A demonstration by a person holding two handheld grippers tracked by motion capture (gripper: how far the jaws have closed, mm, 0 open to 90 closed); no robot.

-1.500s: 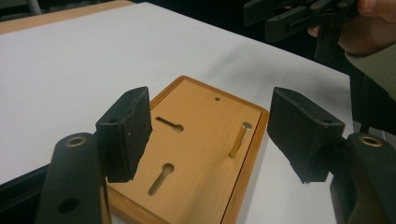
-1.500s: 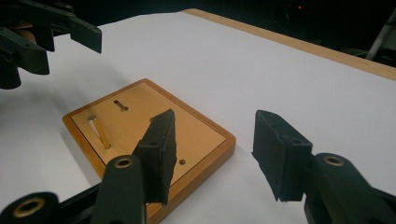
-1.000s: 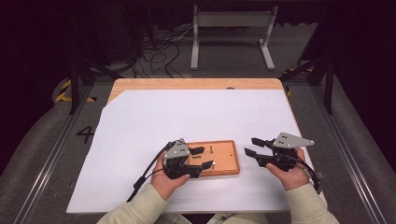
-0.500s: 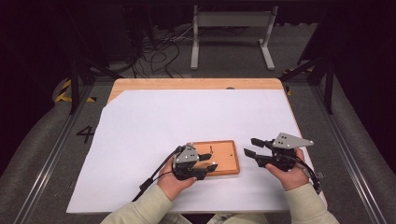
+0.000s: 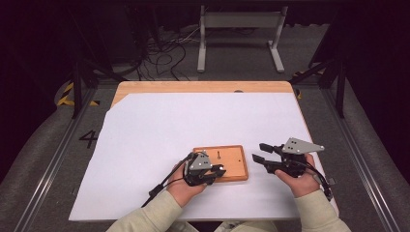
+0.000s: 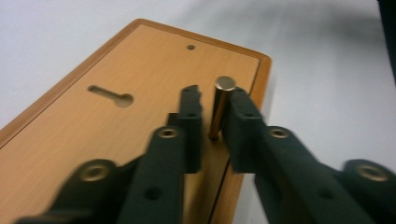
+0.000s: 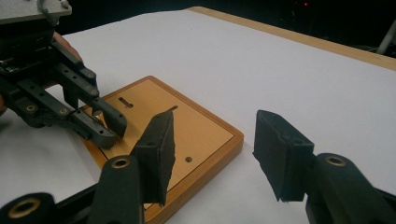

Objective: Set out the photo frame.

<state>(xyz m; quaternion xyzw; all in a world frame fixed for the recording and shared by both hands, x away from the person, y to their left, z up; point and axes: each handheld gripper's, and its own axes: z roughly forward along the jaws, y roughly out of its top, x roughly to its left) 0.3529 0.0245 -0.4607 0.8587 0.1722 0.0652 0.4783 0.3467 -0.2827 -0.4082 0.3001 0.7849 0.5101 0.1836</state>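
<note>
Left tongs (image 5: 218,172): your jaws have just been closing; in the left gripper view (image 6: 210,116) they stand narrow, one pad on each side of a thin upright piece.
Left hand (image 5: 186,186): you wrap it under the body, tips aimed right, cable trailing back left.
Right tongs (image 5: 258,152): you hold the jaws apart, nothing between the pads, tips aimed left.
Right hand (image 5: 300,176): you grip from below, the grey plate on top.
Forearms: both come in from the bottom edge in pale sleeves.
</note>
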